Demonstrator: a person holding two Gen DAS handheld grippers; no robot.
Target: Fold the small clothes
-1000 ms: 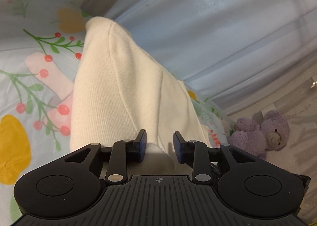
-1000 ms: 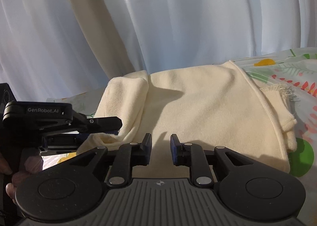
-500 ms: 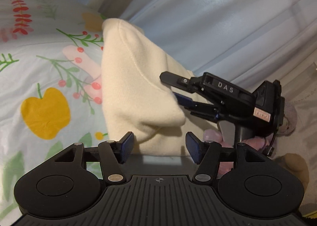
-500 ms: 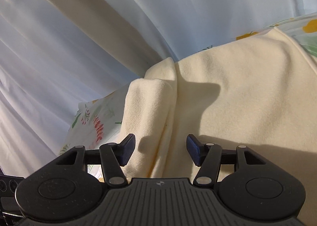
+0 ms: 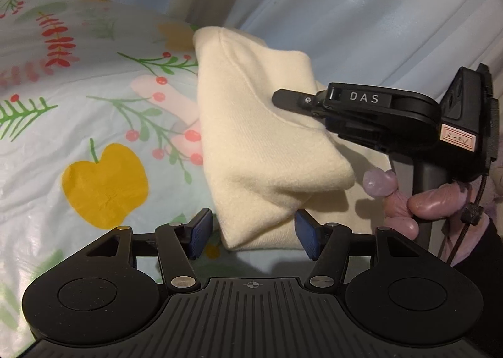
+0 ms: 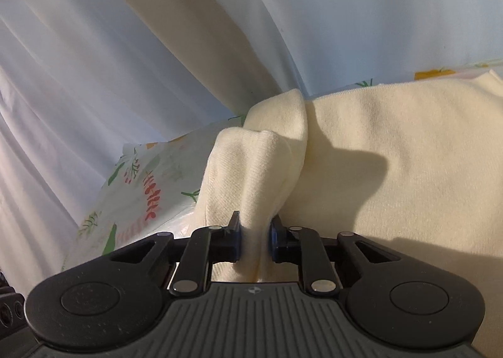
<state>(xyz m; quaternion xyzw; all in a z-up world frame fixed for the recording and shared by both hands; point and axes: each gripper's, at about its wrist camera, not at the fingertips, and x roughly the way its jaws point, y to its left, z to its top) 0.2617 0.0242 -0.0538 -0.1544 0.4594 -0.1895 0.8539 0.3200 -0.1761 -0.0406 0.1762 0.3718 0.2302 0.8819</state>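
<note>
**Right jaws closing on a fold of cream cloth, left jaws spread at its corner**

In the right wrist view the right gripper [image 6: 254, 237] has a bunched ridge of the cream garment [image 6: 393, 169] between its blue pads [image 6: 238, 240], and the jaws are closing on it; the cloth already fills the narrow gap and touches both pads. The pinched ridge rises from the jaws and joins a rolled fold at the garment's edge. To the right of it the rest of the garment spreads flat and wide, with a dark shadow across it.

In the left wrist view the left gripper [image 5: 250, 237] has its jaws spread apart, not gripping. The near corner of the folded garment [image 5: 261, 150] lies between the two blue pads [image 5: 198, 237] without pressing on either (a strip of sheet shows at the left pad). In this view the right gripper [image 5: 284, 99] comes in from the right, its black body lettered DAS, its tips lying on the top layer of the cloth. A hand [image 5: 437, 201] wraps the grey handle below it.

The garment lies on a floral sheet [image 5: 78, 106] printed with yellow fruit, red berries and green sprigs. Behind hangs a pale curtain [image 6: 125, 43].
</note>
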